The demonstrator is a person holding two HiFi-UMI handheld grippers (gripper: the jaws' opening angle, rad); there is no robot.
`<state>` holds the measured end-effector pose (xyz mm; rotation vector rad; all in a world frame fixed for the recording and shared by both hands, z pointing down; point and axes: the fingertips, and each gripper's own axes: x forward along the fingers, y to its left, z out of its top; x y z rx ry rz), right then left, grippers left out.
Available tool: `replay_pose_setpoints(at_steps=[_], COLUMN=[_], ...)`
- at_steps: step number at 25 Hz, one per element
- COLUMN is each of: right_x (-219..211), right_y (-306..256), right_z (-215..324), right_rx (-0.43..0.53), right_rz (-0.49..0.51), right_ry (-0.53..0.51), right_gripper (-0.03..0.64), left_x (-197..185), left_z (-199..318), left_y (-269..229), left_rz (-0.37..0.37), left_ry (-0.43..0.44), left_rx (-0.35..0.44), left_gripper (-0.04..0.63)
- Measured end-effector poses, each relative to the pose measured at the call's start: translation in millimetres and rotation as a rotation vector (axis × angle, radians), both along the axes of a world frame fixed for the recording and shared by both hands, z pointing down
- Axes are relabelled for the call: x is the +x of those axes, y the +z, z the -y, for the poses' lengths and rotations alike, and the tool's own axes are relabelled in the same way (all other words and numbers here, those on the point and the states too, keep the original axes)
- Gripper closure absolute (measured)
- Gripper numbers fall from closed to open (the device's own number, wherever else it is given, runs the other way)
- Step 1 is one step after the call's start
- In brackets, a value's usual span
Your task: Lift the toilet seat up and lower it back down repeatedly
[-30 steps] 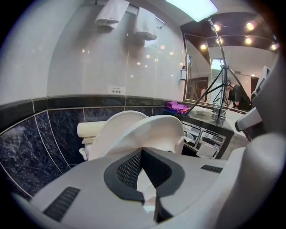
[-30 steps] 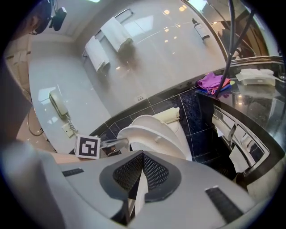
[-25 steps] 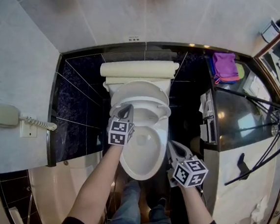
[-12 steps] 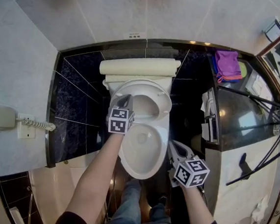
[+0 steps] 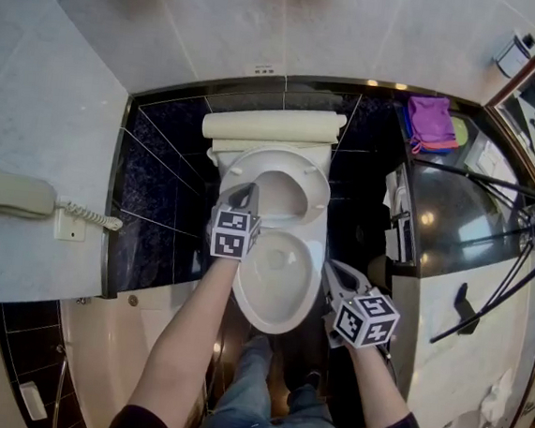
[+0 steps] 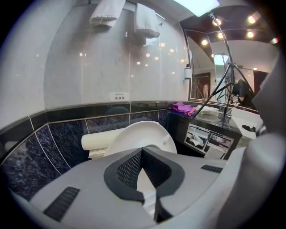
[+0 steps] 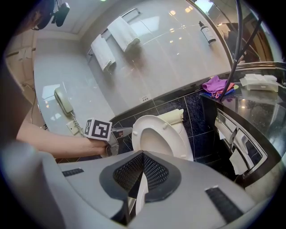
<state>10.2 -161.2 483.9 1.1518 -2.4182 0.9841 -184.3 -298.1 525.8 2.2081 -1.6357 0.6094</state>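
Now the toilet bowl (image 5: 274,289) is sitting open below the person, and the toilet seat (image 5: 319,193) is tipping up over its back half. It is noticeably further off the rim than a second ago, when it was lying lower over the bowl. The left gripper (image 5: 245,195) is riding at the seat's left edge and has been climbing with it. Its jaws are clenched tip to tip with nothing pinched between them, so it seems to be nudging the seat up from underneath, not clamping it. I'd judge the lifting half of a cycle is under way, with the seat not yet fully upright. The right gripper (image 5: 335,271) is hanging idle just beside the bowl's right flank, likewise clenched on nothing. Whether the left tips are actually pressing on the seat's rim is hard to make out, since the gripper's own body is covering that spot from above. The hinge is hidden, and the seat's far edge is blending into whatever white part is standing behind it.
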Motion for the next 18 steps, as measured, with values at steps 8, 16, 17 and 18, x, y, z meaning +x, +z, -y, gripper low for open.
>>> replay_pose_setpoints(at_steps=[8,16,17,18], right_x=[8.2,39.5,43.0,47.6], right_y=[-50.9,-108.1,-113.2,-117.0], right_z=[-45.7,-86.0,-91.0,-97.4], right_rx=[0.097,0.208,0.219,0.227], right_rz=[-0.050,-0.136,-0.145,-0.157], right_ry=[-0.099,-0.163,-0.164,-0.166], right_gripper=[0.600,0.601,0.601,0.600], left_x=[13.3,24.9,25.7,27.4], left_z=[-118.2,-232.2,-245.6,-259.2], left_y=[-86.2,-168.4,-178.3,-187.3], left_rz=[0.021,0.029,0.027,0.021], left_ry=[-0.025,-0.065,-0.072,-0.080], left_rx=[0.028,0.130,0.142,0.152], left_gripper=[0.603,0.603,0.603,0.603])
